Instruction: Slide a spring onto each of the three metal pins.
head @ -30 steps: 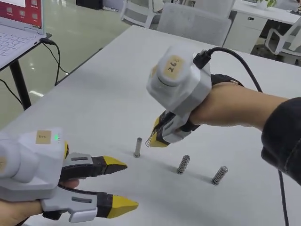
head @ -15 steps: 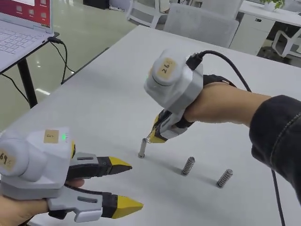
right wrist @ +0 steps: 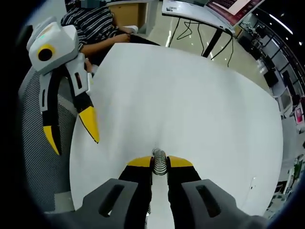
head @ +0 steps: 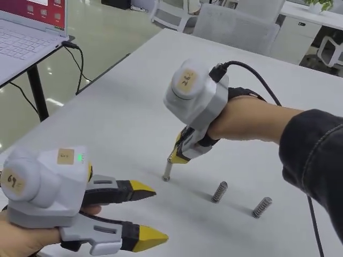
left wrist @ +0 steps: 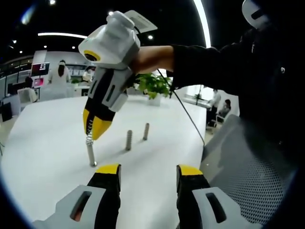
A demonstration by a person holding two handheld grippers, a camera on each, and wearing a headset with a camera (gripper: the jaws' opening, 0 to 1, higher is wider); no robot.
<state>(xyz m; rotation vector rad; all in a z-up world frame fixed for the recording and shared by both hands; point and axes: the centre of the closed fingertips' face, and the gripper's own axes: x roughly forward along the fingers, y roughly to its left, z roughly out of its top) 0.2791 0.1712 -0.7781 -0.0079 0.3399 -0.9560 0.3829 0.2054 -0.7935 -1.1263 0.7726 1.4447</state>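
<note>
Three metal pins stand on the white table (head: pixel 123 107). Two of them carry springs (head: pixel 220 191) (head: pixel 261 207). The third pin (head: pixel 168 171) is bare along its lower part. My right gripper (head: pixel 176 157) points down over it, shut on a spring (right wrist: pixel 159 161). In the left gripper view the spring (left wrist: pixel 88 136) hangs from the right gripper (left wrist: pixel 95 131), and its lower end meets the top of the pin (left wrist: pixel 90 155). My left gripper (head: pixel 159 213) is open with nothing in it, near the front left and short of the pins; its jaws stand apart in its own view (left wrist: pixel 149 170).
A laptop (head: pixel 27 32) sits on a side stand at the far left, with cables hanging below. Office chairs (head: pixel 236 27) stand past the table's far edge. The right gripper's cable (head: pixel 268 80) trails over the person's sleeve. A seated person (right wrist: pixel 95 21) is behind the left gripper (right wrist: pixel 75 142).
The right gripper has come down and slightly left with the spring, from beside the bare pin to right over its top. The left gripper stays open in about the same place.
</note>
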